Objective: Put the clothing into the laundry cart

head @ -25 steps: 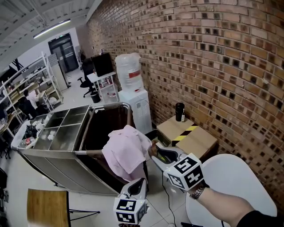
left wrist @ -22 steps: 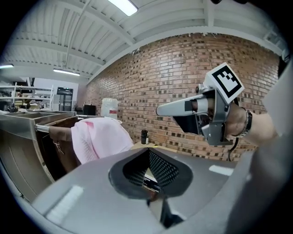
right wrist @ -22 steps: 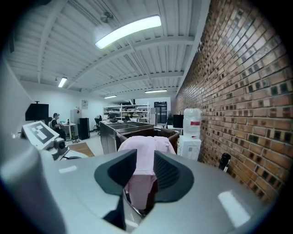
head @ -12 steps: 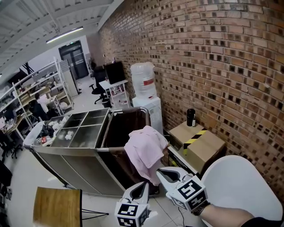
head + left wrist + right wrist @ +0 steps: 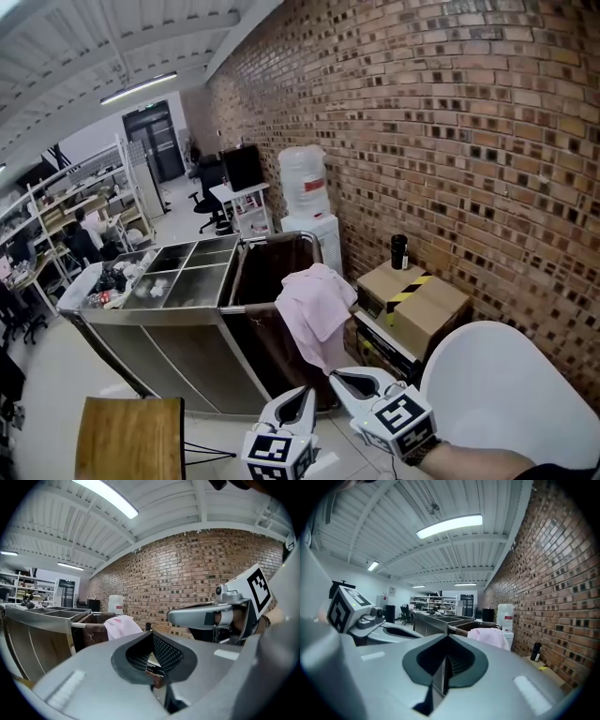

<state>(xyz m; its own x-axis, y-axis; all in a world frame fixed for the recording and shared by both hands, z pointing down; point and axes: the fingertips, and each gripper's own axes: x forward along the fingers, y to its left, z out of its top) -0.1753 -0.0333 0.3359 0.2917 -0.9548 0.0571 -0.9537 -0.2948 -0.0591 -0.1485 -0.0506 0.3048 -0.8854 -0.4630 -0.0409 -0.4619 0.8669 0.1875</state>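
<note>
Brick wall (image 5: 450, 141) — white ribbed ceiling (image 5: 84, 42)

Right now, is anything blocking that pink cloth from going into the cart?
Nothing visible does. The pink cloth lies draped over the laundry cart at its top rail, partly hanging down outside; only that rail separates it from the open bag. Nothing stands between it and the left gripper or right gripper either.
</note>
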